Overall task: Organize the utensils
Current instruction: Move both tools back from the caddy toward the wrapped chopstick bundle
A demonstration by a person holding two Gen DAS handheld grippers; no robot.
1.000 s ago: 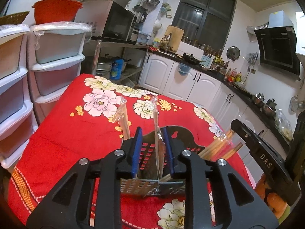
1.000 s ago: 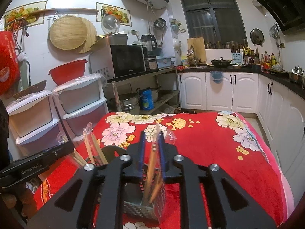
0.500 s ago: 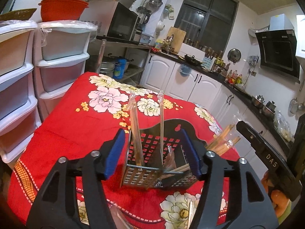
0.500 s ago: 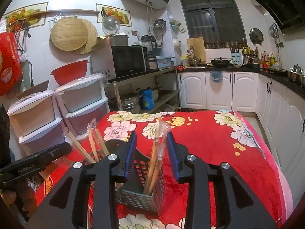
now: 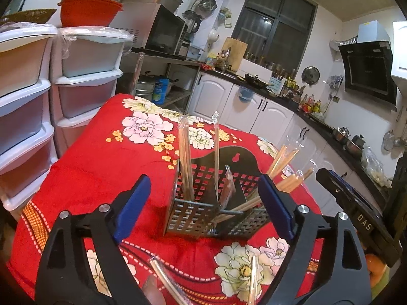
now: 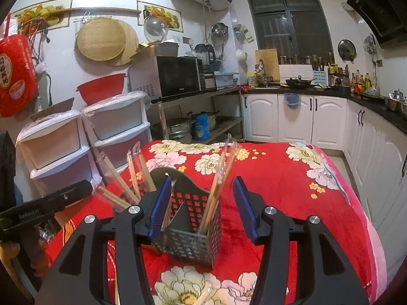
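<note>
Chopsticks in clear sleeves are standing in the perforated metal caddy (image 5: 216, 203), which is sitting on the red floral cloth (image 5: 101, 165) toward its near edge. One wrapped pair (image 5: 185, 157) is leaning upright in the caddy's left compartment, and another wrapped stick (image 5: 216, 157) is rising against the divider at the caddy's middle. In the right wrist view a wrapped pair (image 6: 219, 180) is slanting up out of the caddy's near corner.

A second ago each tool was pinched narrowly on a sleeve over the caddy; now both are letting go. The left gripper (image 5: 203, 203) is opening, its blue pads standing wide to either side of the caddy with nothing pressed between them. The right gripper (image 6: 201, 203) is opening too, about halfway, and the pair it was carrying is standing free between its pads, untouched. Both tools are also sitting further back from the caddy than a second ago.

So two more pairs look delivered. More wrapped sticks (image 5: 285, 162) are fanning out of the caddy's right side. At least two sleeves (image 5: 165, 279) are lying loose on the cloth just in front of the caddy, so I judge the sorting unfinished, with those the likely next pick.
</note>
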